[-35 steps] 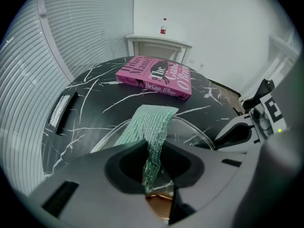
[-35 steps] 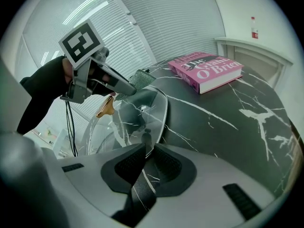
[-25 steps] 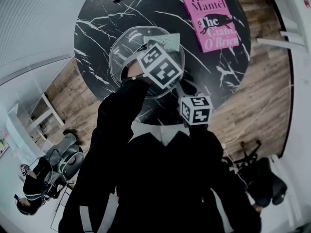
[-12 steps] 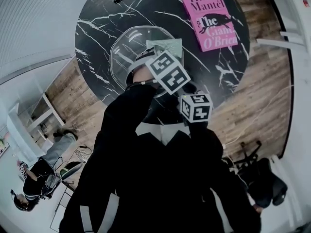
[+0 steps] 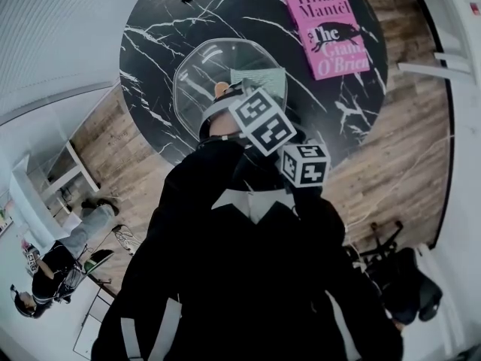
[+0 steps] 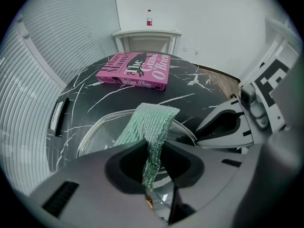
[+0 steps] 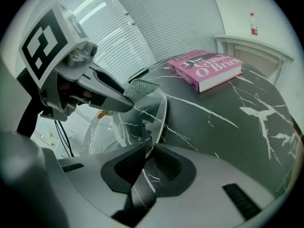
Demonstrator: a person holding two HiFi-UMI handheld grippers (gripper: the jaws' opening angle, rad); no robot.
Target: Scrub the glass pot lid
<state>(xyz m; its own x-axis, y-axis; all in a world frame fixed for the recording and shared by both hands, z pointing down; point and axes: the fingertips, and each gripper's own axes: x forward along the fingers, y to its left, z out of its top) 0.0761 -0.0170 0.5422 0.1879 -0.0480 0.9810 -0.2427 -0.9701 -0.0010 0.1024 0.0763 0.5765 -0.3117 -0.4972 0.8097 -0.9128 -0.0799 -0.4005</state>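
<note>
Blk marble w/ thin white veins: table (image 5: 165, 28). Hot-pink book (image 5: 328, 32), white + blk lettering (small blk figure mid-cover). Pale green scrub pad (image 6: 151, 125), bubbly ribbed texture. Clear glass lid (image 5: 197, 74). Brown wood-plank floor (image 5: 406, 149).

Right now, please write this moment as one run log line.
left tongs: shut on scrubber | right tongs: shut on lid rim | book: on table
</note>
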